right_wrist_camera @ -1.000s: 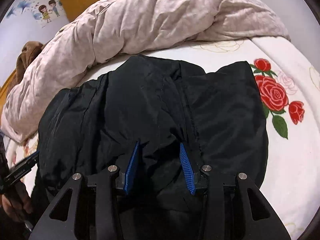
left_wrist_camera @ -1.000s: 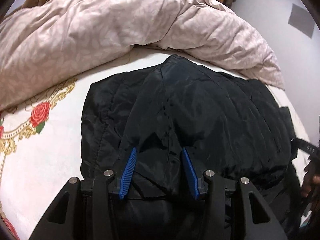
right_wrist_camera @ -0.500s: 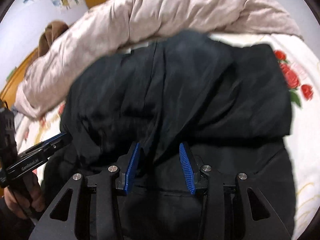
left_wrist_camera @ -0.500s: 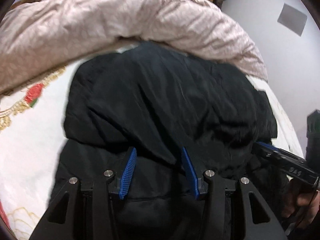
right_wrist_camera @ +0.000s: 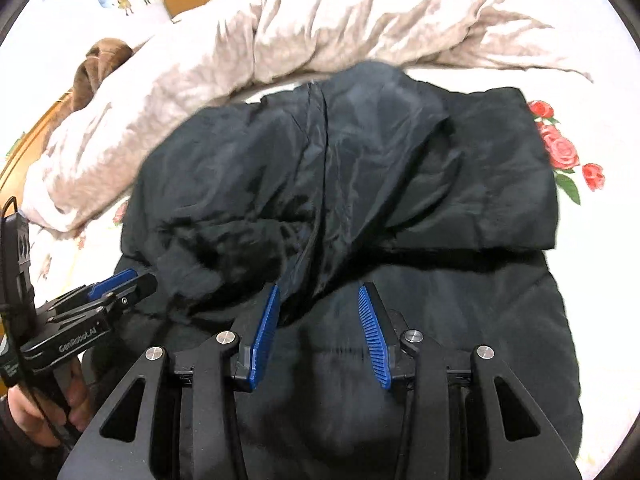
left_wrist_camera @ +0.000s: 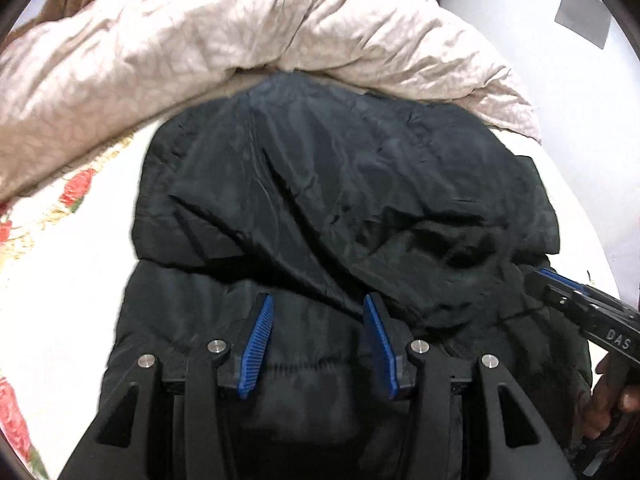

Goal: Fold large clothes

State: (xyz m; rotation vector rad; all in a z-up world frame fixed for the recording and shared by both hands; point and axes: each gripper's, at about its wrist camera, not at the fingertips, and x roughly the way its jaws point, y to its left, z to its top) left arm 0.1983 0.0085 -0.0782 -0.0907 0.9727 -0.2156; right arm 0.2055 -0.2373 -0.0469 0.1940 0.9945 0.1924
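A large black puffy jacket (left_wrist_camera: 340,184) lies on the bed, with its upper layer doubled over a wider quilted lower layer. In the left wrist view a taut ridge of that upper layer runs down into my left gripper (left_wrist_camera: 318,312), which is shut on the fabric. My right gripper (right_wrist_camera: 318,300) grips the same layer of the jacket (right_wrist_camera: 360,168) further along. The two sit side by side: the right gripper (left_wrist_camera: 560,288) shows at the left view's right edge and the left gripper (right_wrist_camera: 120,284) at the right view's left edge.
A crumpled beige duvet (left_wrist_camera: 200,40) is heaped behind the jacket, touching its far edge. White rose-print sheet (left_wrist_camera: 60,280) lies to the left and sheet (right_wrist_camera: 592,260) to the right. A brown garment (right_wrist_camera: 96,68) sits behind the duvet. A hand (right_wrist_camera: 36,412) holds the left gripper's handle.
Both grippers have moved with the fabric still between their pads. The upper layer now ends in a fold line, the quilted lower layer shows beneath, and each view shows more of the other gripper.
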